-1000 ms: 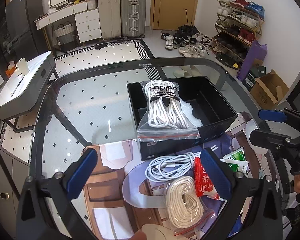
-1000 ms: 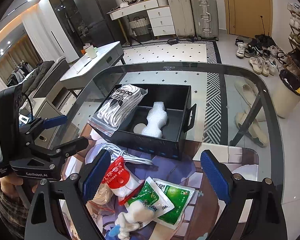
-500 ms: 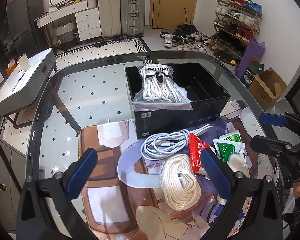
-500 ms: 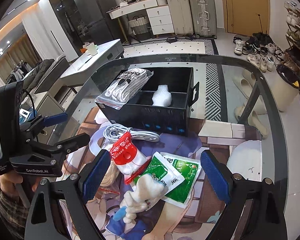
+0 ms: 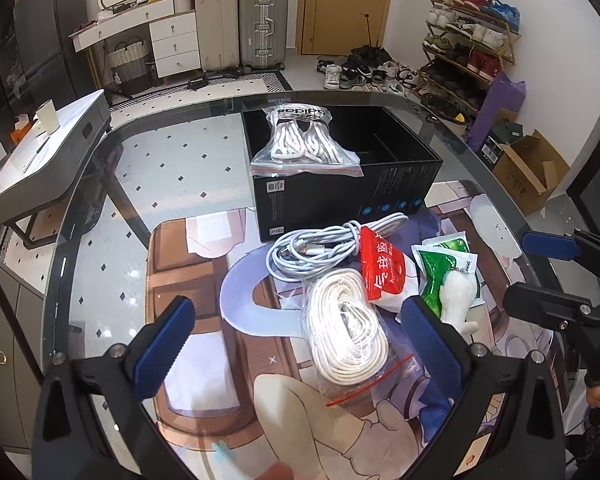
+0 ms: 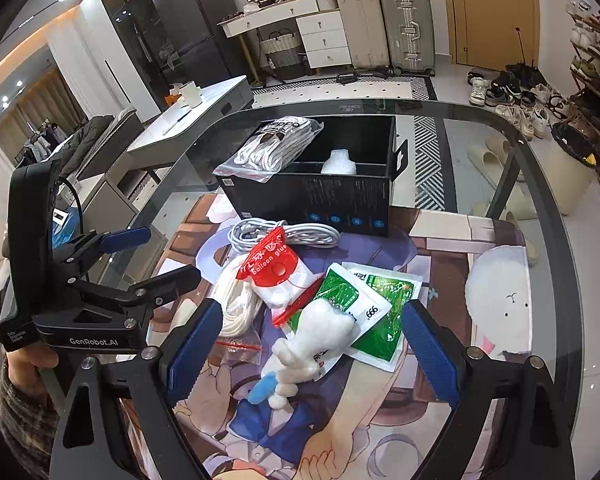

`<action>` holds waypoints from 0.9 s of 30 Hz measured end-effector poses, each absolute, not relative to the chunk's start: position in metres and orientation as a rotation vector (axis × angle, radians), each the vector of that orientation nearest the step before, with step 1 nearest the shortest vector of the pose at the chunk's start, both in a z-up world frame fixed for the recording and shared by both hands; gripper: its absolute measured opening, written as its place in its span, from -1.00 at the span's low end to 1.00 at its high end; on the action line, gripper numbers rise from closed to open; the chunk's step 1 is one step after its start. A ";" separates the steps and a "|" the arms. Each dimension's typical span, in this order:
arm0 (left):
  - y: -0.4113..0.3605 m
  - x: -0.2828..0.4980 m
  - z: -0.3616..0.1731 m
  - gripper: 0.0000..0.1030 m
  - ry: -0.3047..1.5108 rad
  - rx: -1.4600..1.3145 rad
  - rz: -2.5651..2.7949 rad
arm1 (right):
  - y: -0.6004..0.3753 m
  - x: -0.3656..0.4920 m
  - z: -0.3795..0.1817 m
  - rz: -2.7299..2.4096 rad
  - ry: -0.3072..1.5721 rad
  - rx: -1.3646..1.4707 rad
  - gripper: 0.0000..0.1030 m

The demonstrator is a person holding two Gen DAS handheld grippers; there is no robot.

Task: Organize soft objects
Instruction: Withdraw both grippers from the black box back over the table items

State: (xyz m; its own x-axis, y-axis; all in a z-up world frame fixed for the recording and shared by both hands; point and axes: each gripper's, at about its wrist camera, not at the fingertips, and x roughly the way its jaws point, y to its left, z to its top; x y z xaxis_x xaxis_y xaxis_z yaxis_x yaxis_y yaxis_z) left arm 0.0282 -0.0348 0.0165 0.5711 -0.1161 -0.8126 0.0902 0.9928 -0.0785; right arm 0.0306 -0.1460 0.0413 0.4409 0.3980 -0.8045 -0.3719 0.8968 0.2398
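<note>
A black box (image 5: 396, 190) (image 6: 312, 200) stands on the table with a bag of white rope (image 5: 304, 142) (image 6: 276, 146) resting on its left rim and a white foam piece (image 6: 338, 163) inside. In front lie a grey cable coil (image 5: 316, 250), a bagged white cord (image 5: 346, 330), a red-topped balloon glue bag (image 5: 382, 274) (image 6: 278, 274), green packets (image 5: 446, 268) (image 6: 374, 304) and a white plush toy (image 6: 316, 344). My left gripper (image 5: 300, 344) is open above the cord bag. My right gripper (image 6: 312, 346) is open above the plush toy.
The glass table (image 5: 84, 216) carries a printed mat (image 5: 204, 320). Its curved edge runs close on the left and right. A grey side table (image 5: 40, 152) stands beyond the left edge. Suitcases, drawers and shoe racks line the far walls.
Both grippers have pulled back from the box towards the near side; the pile of items now sits between the fingers. Both stay open and empty.
</note>
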 end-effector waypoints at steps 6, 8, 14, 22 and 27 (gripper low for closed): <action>-0.041 0.026 0.006 1.00 0.976 -0.030 -0.133 | -0.144 0.019 0.026 0.485 1.033 0.028 0.80; -0.043 0.026 0.004 1.00 0.982 -0.029 -0.138 | -0.143 0.017 0.021 0.488 1.044 0.026 0.77; -0.048 0.029 -0.002 1.00 0.997 -0.033 -0.151 | -0.141 0.013 0.010 0.497 1.069 0.020 0.66; -0.054 0.035 -0.013 1.00 1.024 -0.031 -0.170 | -0.134 0.012 -0.002 0.509 1.093 0.000 0.59; -0.056 0.038 -0.019 1.00 1.037 -0.041 -0.179 | -0.128 0.011 -0.010 0.515 1.110 -0.016 0.51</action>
